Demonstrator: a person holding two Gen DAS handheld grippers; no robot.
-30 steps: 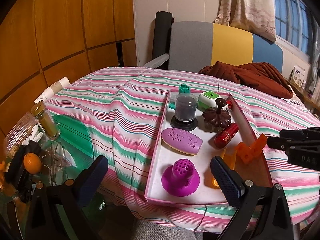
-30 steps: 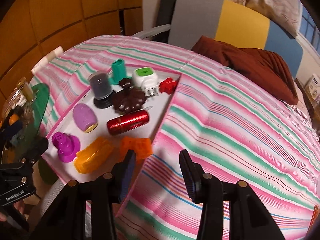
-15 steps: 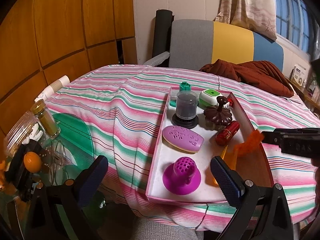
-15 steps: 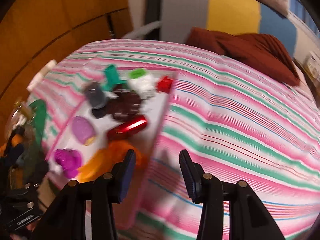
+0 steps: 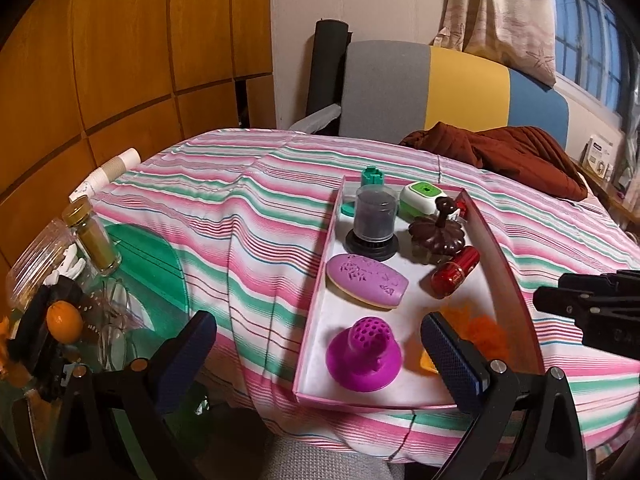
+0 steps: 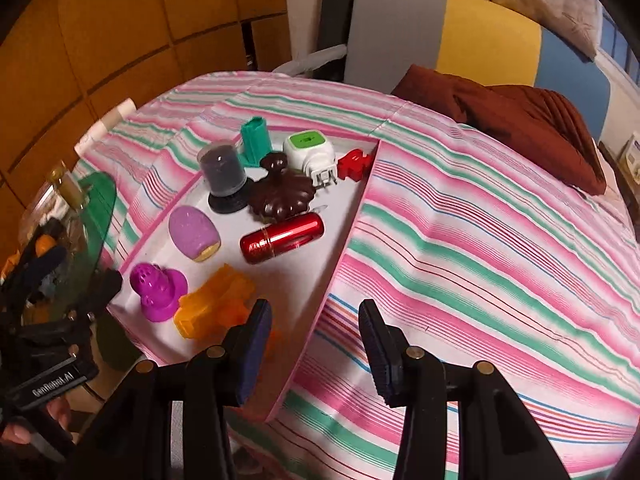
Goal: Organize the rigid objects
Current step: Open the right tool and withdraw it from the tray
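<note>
Orange block (image 6: 212, 304) shifted, now lying inside tray (image 6: 348, 236) near corner – probably just dropped. Right gripper (image 6: 316, 332) parted, empty over rim; left gripper (image 5: 320, 350) wide, idle.

The small orange block (image 5: 482, 330) is no longer up at the right wall of the tray (image 5: 320, 300), where it leaned at the tips of my right gripper (image 6: 314, 312). It is now down on the tray floor, closer to the near edge, just beside the bigger orange piece (image 6: 212, 304), and it looks blurred in the left wrist view. In the right wrist view, the left finger of my right gripper now hides most of it. The bigger orange piece seems a little turned.
</note>
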